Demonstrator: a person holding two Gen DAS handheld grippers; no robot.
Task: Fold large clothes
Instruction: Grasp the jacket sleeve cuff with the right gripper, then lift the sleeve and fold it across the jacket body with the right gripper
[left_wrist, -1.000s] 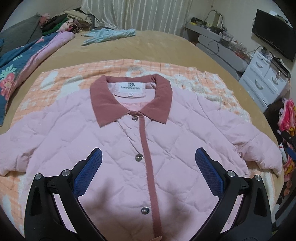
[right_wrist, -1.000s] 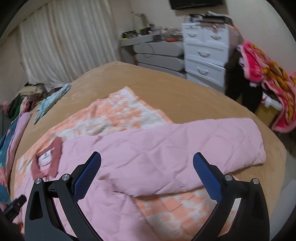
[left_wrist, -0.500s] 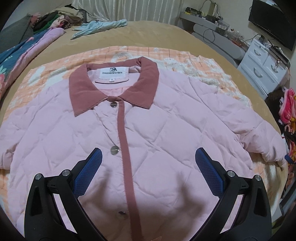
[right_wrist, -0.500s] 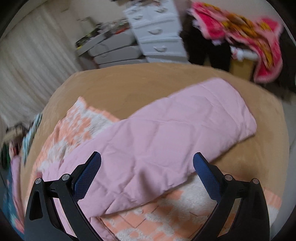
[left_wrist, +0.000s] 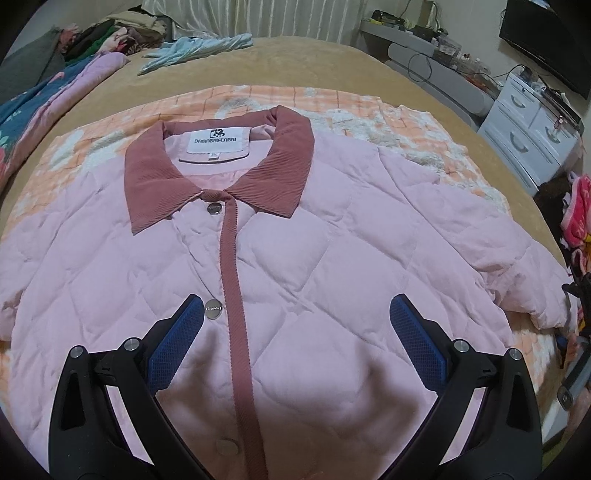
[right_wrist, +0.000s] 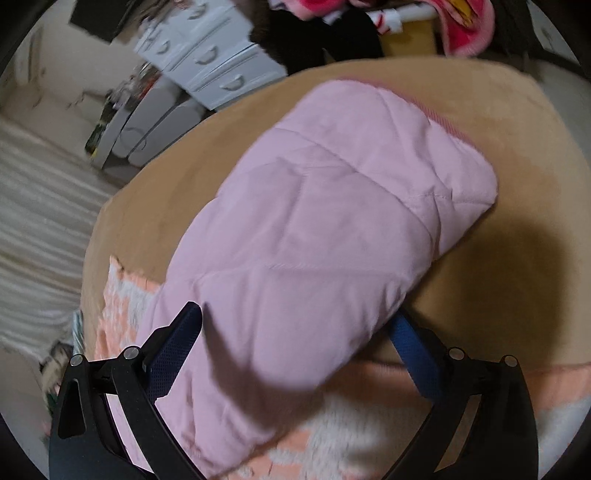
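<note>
A pink quilted jacket (left_wrist: 314, 266) with a dusty-rose collar (left_wrist: 218, 162) lies front up, buttoned, on an orange-and-white blanket (left_wrist: 369, 107) on the bed. My left gripper (left_wrist: 295, 332) is open and empty, hovering over the jacket's lower front near the placket. My right gripper (right_wrist: 295, 332) is open, with the jacket's sleeve (right_wrist: 332, 206) lying between its jaws. The right fingertip is partly hidden under the sleeve. The sleeve's cuff (right_wrist: 465, 162) points toward the bed edge.
The tan bedspread (left_wrist: 332, 62) extends beyond the blanket. A light-blue garment (left_wrist: 195, 48) and a clothes pile (left_wrist: 110, 33) lie at the far end. A floral quilt (left_wrist: 26, 110) is at left. White drawers (left_wrist: 532, 136) and a colourful blanket (right_wrist: 465, 22) stand beside the bed.
My left gripper has shifted right and closer over the jacket front. My right gripper has swung toward the sleeve and dropped low, so the sleeve now lies between its jaws.
</note>
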